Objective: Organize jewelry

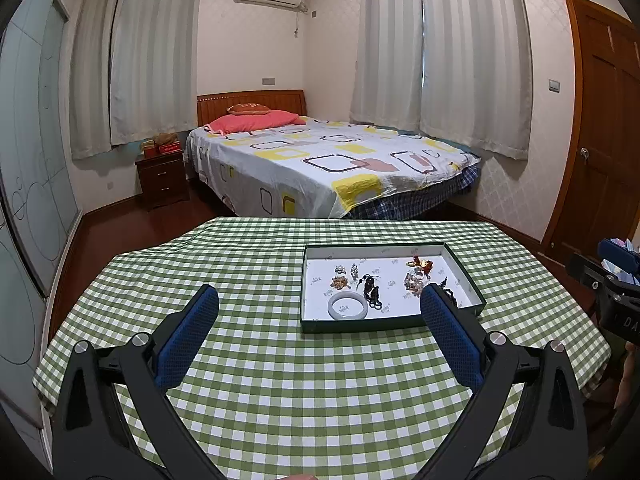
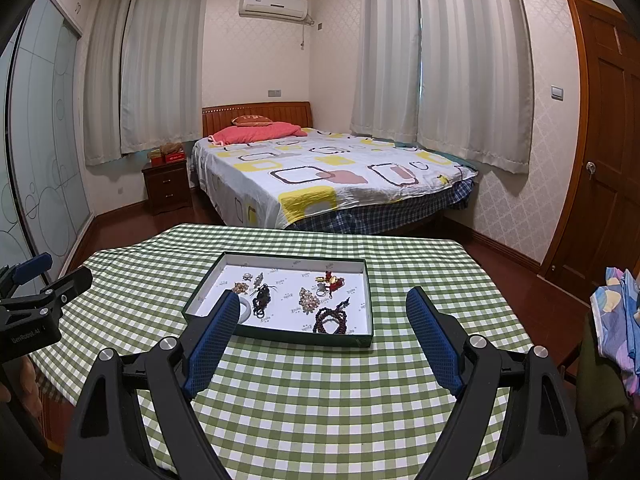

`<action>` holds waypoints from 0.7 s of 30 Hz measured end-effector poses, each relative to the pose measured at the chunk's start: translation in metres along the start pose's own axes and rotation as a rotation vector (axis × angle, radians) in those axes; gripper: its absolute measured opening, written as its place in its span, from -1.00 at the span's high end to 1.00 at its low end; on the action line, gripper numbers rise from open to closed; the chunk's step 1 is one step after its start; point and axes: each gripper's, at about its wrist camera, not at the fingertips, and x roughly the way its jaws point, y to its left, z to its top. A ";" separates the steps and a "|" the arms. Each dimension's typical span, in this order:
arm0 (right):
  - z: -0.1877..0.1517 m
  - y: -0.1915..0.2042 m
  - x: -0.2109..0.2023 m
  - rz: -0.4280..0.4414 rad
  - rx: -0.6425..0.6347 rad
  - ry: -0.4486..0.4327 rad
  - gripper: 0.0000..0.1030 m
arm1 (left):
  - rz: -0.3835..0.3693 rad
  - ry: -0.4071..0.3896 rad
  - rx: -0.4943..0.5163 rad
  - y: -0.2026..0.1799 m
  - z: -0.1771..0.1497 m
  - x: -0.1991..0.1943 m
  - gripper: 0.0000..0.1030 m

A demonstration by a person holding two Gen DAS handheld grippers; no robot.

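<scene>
On a table under a green-checked cloth (image 1: pixel 280 360) sits a shallow tray (image 1: pixel 308 280) with a dark green rim and white floor, right of centre in the left wrist view and just left of centre in the right wrist view. All the jewelry lies loose inside it: a pale bangle (image 1: pixel 347 306) at the tray's near edge, a dark beaded string (image 1: pixel 370 290) just beside it, a brownish bead bracelet (image 2: pixel 330 322) in the lower right of the tray, a pale pearl-like cluster (image 2: pixel 309 300) near the middle, a red and gold piece (image 2: pixel 330 280) toward the far side, and a few small items at the far left that are too small to tell. Both tools hang above the cloth short of the tray, neither touching anything. The left gripper (image 1: pixel 320 304) has its blue-padded tongs spread wide with nothing between them, and the right gripper (image 2: pixel 322 308) is likewise spread and empty. The bangle looks rigid, smooth and probably brittle, so it may slip from a pinch; across the band at one side of the ring seems the safest hold, with a low lift. The bead strings are likely light and limp, sagging from whatever point is taken, so a bunched section is the better place to pinch. The small clusters may snag on neighbours and call for a shallow, careful nip.
</scene>
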 end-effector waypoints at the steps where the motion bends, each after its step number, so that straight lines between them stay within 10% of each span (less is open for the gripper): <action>1: 0.000 0.000 0.000 0.000 0.000 0.000 -0.59 | 0.001 0.000 -0.003 0.000 0.000 0.000 -0.91; 21: -0.001 0.002 0.000 0.004 -0.011 0.011 -0.59 | -0.007 -0.021 -0.012 0.004 -0.001 -0.003 -0.91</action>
